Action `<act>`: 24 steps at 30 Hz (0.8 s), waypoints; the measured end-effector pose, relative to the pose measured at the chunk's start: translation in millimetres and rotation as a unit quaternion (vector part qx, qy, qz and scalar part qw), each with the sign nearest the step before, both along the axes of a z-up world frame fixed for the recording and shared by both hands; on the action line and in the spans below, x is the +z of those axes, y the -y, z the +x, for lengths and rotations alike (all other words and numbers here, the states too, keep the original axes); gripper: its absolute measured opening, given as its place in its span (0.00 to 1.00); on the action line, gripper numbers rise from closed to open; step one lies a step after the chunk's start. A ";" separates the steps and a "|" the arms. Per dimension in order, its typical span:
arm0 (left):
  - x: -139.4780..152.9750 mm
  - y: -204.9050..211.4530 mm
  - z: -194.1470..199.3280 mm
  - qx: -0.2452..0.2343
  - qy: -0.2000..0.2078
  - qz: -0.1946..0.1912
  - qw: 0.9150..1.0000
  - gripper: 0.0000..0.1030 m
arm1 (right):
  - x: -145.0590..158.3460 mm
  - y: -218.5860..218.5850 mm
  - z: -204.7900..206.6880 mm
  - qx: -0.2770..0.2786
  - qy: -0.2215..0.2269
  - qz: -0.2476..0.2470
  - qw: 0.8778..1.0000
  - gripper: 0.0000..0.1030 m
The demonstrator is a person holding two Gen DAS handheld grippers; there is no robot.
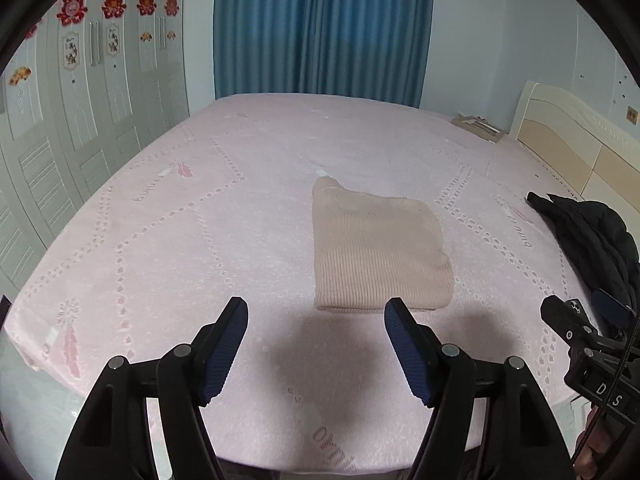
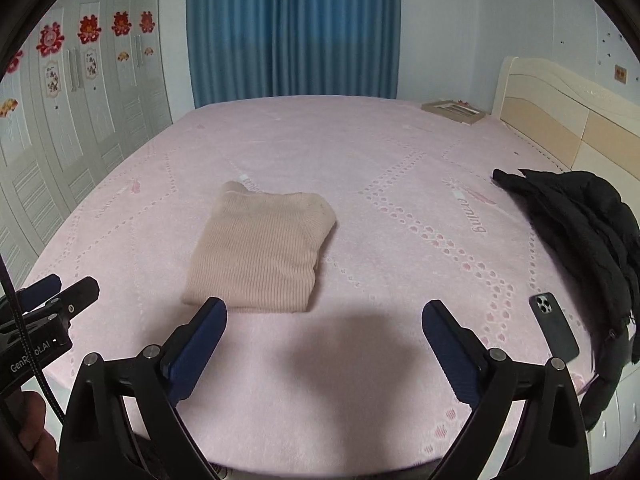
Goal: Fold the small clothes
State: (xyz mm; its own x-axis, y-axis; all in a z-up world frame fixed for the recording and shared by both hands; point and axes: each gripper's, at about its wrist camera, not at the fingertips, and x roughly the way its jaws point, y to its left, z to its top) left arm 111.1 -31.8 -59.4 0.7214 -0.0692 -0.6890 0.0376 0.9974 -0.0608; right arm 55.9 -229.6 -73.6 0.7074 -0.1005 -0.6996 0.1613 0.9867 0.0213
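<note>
Beige sweater (image 2: 260, 248) in ribbed matt knit, pink bedspread (image 2: 360, 168) in soft patterned cloth, black jacket (image 2: 580, 232) in faintly shiny quilted fabric, phone (image 2: 554, 328) backed in smooth dark gloss, headboard (image 2: 560, 120) in glossy cream wood

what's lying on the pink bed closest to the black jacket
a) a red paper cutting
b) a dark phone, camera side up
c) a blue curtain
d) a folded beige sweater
b: in the right wrist view the dark phone lies on the pink bed right beside the black jacket, its lenses facing up, while the folded beige sweater sits well away toward the middle.
</note>
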 end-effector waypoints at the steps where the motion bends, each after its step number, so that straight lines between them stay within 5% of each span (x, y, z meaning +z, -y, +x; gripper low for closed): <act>1: 1.4 -0.4 -1.3 -0.001 -0.001 -0.001 1.000 0.67 | 1.3 -1.0 -2.9 0.001 0.000 -0.002 1.000 0.94; 24: 4.8 -1.1 -19.6 0.009 -0.003 -0.001 1.000 0.69 | 12.9 -9.8 -25.5 0.001 0.005 -0.005 1.000 0.95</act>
